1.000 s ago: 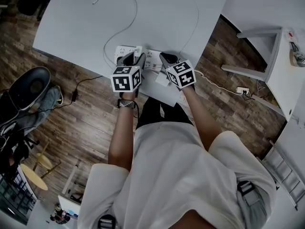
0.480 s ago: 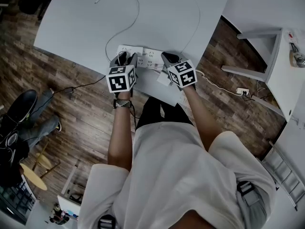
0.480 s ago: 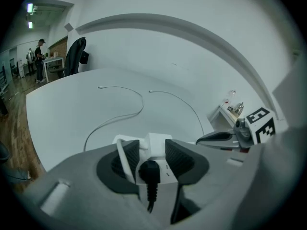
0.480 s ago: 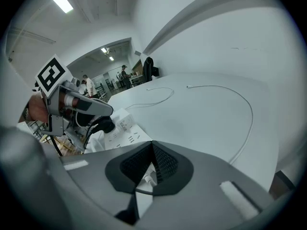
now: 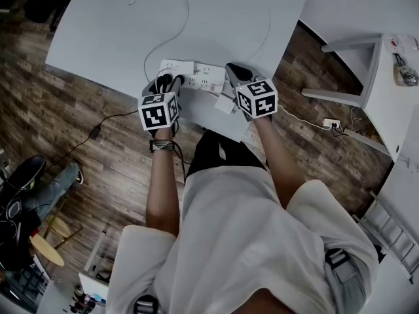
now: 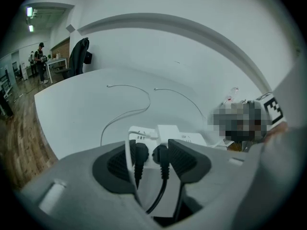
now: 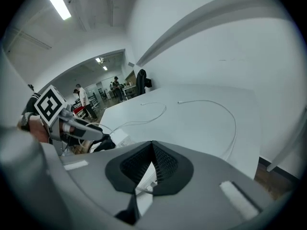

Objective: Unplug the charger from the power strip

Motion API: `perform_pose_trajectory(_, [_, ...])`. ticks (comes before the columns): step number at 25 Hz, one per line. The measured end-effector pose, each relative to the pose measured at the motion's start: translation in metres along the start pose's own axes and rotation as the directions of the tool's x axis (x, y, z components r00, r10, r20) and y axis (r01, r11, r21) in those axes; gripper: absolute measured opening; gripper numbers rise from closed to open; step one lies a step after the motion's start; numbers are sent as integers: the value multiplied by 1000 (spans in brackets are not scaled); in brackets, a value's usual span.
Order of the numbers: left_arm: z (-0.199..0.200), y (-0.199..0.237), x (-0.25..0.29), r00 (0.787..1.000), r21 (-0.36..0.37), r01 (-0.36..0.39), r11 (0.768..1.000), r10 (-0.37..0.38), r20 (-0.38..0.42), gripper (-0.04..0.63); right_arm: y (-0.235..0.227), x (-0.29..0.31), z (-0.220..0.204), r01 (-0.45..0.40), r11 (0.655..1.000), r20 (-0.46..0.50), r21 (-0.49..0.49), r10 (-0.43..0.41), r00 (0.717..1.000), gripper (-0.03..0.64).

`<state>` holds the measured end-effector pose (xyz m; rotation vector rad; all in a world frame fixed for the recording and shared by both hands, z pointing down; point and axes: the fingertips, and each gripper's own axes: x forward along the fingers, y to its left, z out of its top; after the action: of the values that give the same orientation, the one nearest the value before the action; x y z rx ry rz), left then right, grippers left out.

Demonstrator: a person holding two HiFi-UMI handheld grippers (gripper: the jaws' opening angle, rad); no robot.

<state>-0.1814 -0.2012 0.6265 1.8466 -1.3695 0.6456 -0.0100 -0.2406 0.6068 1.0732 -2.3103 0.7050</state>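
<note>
The white power strip (image 5: 196,78) lies near the front edge of the white table (image 5: 118,38). My left gripper (image 5: 163,84) is at the strip's left end, and its jaws are opening. In the left gripper view the left gripper (image 6: 152,150) frames two black plugs (image 6: 160,155) at the strip's (image 6: 189,139) end; the pads do not touch them. A white block (image 6: 167,130), which looks like the charger, sits on the strip. My right gripper (image 5: 237,74) hovers over the strip's right end. The right gripper's (image 7: 152,146) tips meet; I see nothing gripped.
Two thin white cables (image 5: 173,31) (image 5: 265,18) loop across the table behind the strip. A small white piece (image 5: 226,103) lies by the front edge. A white bench (image 5: 366,51) stands at the right. A black cord (image 5: 98,126) runs over the wooden floor.
My left gripper has slid left along the table's front edge and its jaws have widened. The right gripper has lifted a little. The shoe and chair at the lower left have moved off.
</note>
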Motion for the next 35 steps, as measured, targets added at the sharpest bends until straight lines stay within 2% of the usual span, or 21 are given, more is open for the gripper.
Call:
perform_pose_trajectory(5, [-1,25,-26,993,-5,-111,994,111,47,219,12,-23,29,12,1000,81,-25,-10,997,2])
perform_pose_trajectory(9, [15,34,-53,975,49,-189,981,181,130,219,27,-39,47,5,999,135,-46,2,991,2])
perform_pose_trajectory(14, [41,9,-82,962,121,-181,976,150,226,216,44,-71,73,2,995,209,-99,18,978,2])
perform_pose_trajectory(20, [61,-40,-118,944,204,-169,964,99,315,70,58,-124,97,22,984,295,-178,32,955,2])
perform_pose_trajectory(24, [59,-68,-147,926,242,-193,951,95,364,5,68,-161,103,28,976,339,-215,48,940,2])
perform_pose_trajectory(30, [49,-111,-189,898,271,-210,939,76,433,5,84,-215,98,17,967,396,-253,87,914,2])
perform_pose_trajectory(35, [39,-157,-237,857,308,-235,922,47,513,5,102,-271,87,21,956,434,-293,113,894,2])
